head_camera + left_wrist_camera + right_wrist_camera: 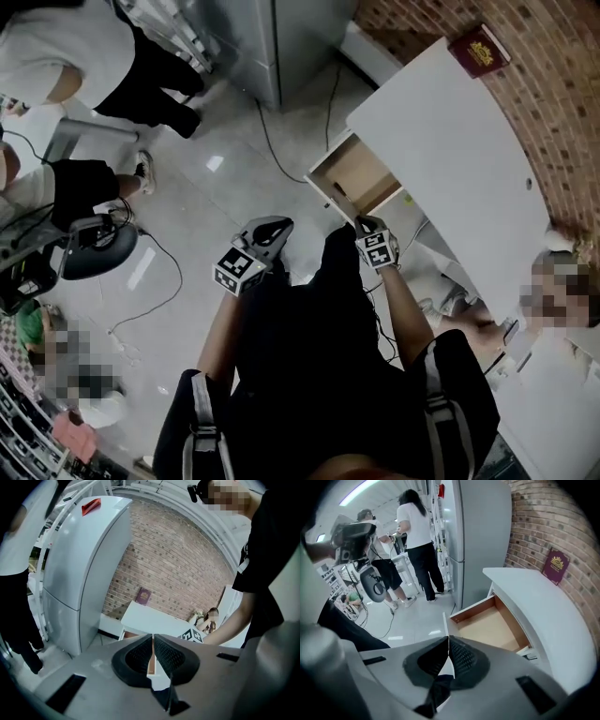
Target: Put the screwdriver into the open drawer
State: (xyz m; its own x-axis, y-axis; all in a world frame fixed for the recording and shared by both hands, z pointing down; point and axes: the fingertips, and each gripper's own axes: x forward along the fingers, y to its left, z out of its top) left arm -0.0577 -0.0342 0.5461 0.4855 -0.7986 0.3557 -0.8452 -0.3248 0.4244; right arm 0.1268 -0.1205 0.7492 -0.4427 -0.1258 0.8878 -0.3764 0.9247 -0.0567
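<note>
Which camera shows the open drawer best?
The right gripper view: the drawer shows its wooden bottom clearly. The head view shows it smaller, from above; the left gripper view only a sliver.

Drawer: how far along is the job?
Done: the drawer stands pulled open, its visible bottom bare. In hand: nothing; the left tool and right tool are both shut and empty. Left: the whole placing, since no screwdriver shows in any view.

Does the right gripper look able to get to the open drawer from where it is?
Probably yes. The right gripper hangs just at the front of the open drawer, with nothing seen between them. Its jaws are shut and hold nothing.
</note>
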